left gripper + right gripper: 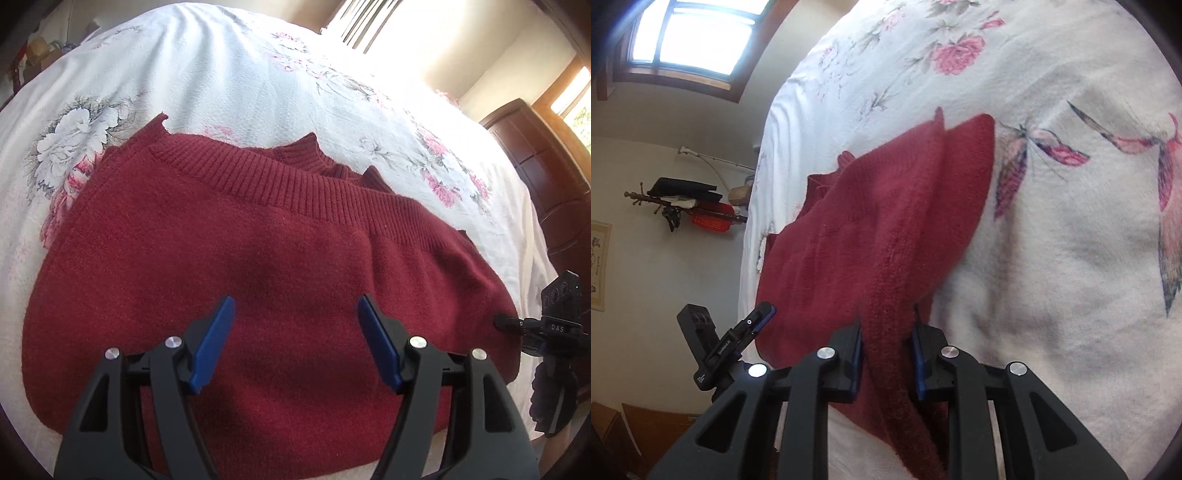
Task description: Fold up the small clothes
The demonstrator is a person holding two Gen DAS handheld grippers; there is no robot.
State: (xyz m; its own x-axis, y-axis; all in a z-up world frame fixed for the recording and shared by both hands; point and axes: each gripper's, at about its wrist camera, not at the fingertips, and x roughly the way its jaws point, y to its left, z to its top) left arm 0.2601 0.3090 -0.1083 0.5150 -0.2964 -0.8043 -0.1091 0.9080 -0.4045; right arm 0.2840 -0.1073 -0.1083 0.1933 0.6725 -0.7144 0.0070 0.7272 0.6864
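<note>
Sweater (258, 266), dark red knit, lies folded on the bed (229, 74), ribbed hem over the collar. I see no containers. My left tool (295, 317) hovers over the sweater's middle, its blue fingers (212, 347) spread wide and holding nothing. My right tool (886, 332) is pinching a thick fold at the sweater's edge. The bed's floral cover is washed out by window glare.

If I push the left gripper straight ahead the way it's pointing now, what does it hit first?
Most likely the red sweater: the open left gripper points at its flat body, nothing between. The ribbed hem and the floral bedspread lie beyond. Depth is hard to judge.
</note>
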